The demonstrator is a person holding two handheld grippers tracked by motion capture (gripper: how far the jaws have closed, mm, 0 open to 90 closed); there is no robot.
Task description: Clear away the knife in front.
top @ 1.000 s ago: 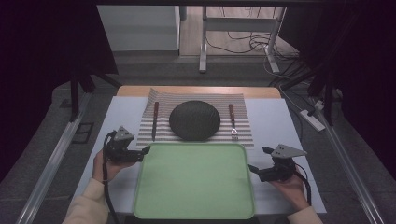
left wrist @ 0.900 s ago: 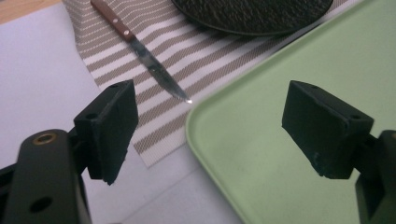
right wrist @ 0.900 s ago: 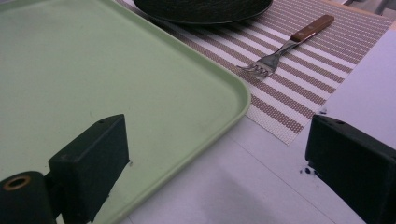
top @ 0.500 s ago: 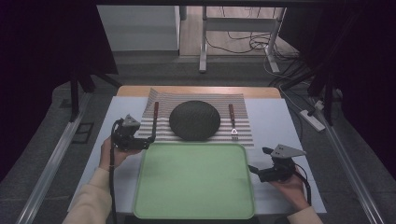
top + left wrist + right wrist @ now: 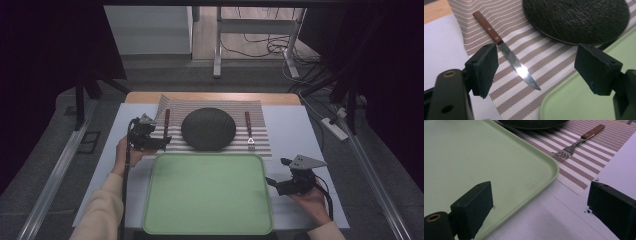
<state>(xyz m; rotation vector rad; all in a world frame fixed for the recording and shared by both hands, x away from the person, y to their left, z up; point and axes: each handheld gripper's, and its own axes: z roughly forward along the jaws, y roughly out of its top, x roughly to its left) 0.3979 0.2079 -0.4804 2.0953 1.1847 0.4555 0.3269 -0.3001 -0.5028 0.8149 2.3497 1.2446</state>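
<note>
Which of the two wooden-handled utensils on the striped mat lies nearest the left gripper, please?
The knife, left of the dark plate; the fork lies right of it.

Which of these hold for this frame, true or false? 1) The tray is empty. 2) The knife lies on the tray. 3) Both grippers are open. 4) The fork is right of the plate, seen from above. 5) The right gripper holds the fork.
1) The green tray is empty: true.
2) False: the knife lies on the striped placemat.
3) Left gripper and right gripper open: true.
4) The fork is right of the dark plate: true.
5) False: the fork lies on the placemat, apart from it.
</note>
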